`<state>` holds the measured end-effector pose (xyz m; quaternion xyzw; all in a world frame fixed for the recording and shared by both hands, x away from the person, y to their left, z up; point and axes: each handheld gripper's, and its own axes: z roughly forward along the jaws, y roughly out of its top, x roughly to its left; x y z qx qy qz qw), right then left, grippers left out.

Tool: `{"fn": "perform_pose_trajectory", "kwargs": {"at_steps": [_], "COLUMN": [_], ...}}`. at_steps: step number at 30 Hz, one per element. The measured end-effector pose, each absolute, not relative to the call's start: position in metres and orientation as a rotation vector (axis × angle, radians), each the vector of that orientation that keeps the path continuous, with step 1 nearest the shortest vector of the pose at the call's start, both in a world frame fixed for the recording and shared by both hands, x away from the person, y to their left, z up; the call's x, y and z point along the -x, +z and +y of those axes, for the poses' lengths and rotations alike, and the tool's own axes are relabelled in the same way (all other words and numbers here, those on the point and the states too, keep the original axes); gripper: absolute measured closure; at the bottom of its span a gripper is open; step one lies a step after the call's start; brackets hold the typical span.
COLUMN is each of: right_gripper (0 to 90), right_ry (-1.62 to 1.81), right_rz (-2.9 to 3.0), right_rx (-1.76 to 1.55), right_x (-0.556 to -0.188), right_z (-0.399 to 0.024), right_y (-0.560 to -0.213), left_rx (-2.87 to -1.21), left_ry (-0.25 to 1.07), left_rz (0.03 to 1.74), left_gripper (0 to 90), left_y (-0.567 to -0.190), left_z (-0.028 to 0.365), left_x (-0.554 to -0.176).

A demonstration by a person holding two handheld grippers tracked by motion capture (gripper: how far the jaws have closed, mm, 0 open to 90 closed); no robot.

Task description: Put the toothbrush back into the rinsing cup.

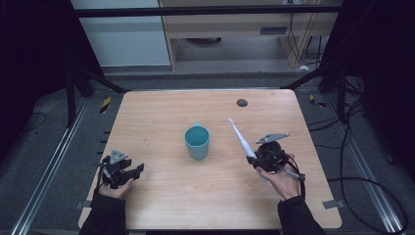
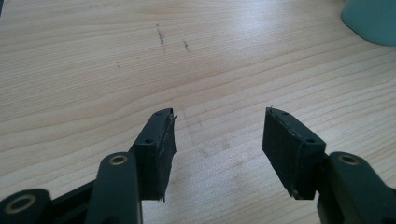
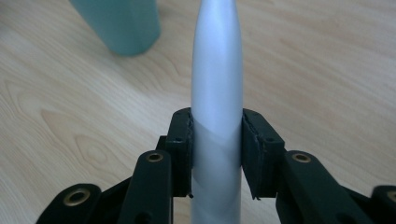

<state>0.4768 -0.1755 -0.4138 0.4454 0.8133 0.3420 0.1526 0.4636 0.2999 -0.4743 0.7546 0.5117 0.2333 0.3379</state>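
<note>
Right gripper (image 1: 255,159): held low at table's (image 1: 161,196) right, jaws clamped on white toothbrush (image 1: 241,138), angled up toward cup (image 1: 197,142).
Left gripper (image 1: 133,171): rested at left edge, jaws spread wide, nothing held.

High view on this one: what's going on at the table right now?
A person sits at a wooden table with a gripper in each hand. The right gripper is shut on a white electric toothbrush, holding it by the handle with the brush end angled up and away, just right of a teal cup standing upright mid-table. The left gripper is open and holds nothing, low over bare wood at the table's left. The toothbrush is not in the cup.
</note>
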Motion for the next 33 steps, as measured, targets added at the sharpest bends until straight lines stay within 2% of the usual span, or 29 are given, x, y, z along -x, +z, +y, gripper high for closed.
{"fn": "perform_pose_trajectory", "kwargs": {"at_steps": [13, 33], "right_gripper": [66.4, 66.5], "right_ry": [1.232, 1.398], "right_rz": [2.103, 1.898], "right_rx": [-1.272, -1.257], "right_x": [-0.485, -0.507], "right_z": [-0.159, -0.114], "right_y": [-0.388, -0.372], "left_rx": [-1.953, -1.950], "left_ry": [0.610, 0.607], "left_rz": [1.330, 1.332], "left_gripper": [43.4, 43.6], "left_y": [-0.474, -0.474], "left_z": [0.300, 0.300], "left_x": [-0.463, -0.463]}}
